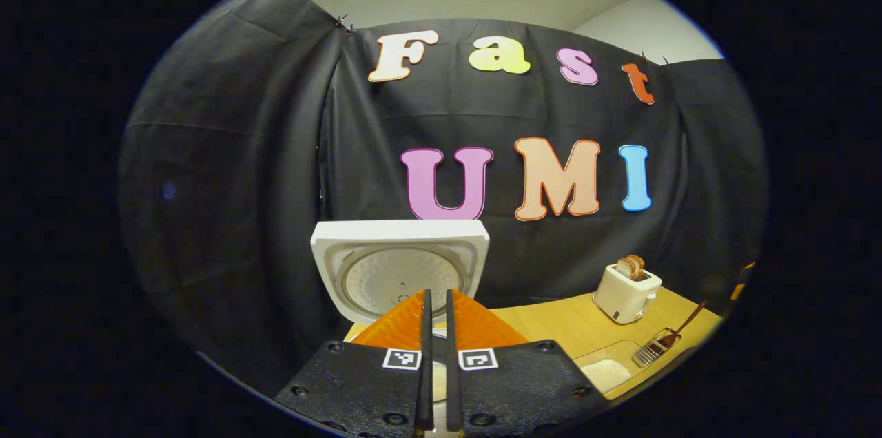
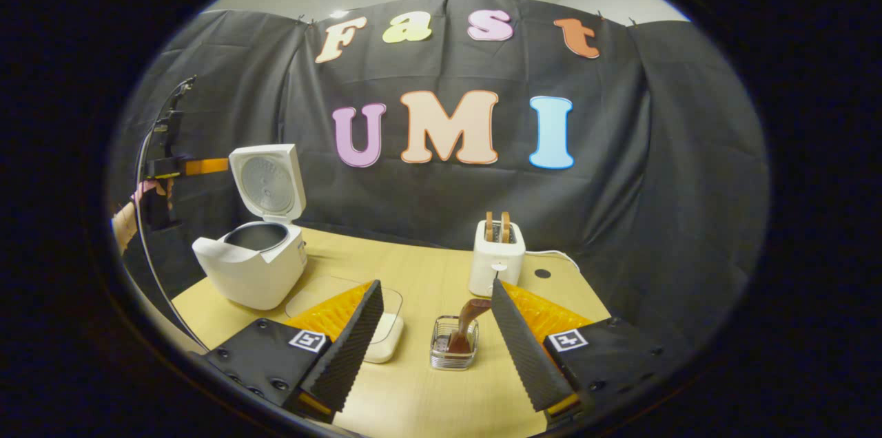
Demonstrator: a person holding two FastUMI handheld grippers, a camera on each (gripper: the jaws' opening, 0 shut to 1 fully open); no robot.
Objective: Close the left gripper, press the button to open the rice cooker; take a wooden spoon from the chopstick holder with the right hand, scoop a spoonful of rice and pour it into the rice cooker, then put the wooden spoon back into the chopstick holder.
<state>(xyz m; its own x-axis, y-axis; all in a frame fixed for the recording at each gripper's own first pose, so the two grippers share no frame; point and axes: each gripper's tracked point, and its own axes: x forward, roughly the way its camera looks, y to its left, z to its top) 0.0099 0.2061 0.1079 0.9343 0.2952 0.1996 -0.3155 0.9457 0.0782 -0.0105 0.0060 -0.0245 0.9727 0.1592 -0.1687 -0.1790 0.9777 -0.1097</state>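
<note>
Wooden spoon [image 2: 470, 314] x1, toast slices [image 2: 496, 226] x2.

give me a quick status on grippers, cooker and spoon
Left gripper shut, empty; right gripper open above the chopstick holder. Rice cooker lid up. Wooden spoon in the holder, nothing blocking.

White rice cooker [image 2: 251, 266], lid upright; wooden spoon [image 2: 468, 317] tilted in wire chopstick holder [image 2: 453, 352].
</note>
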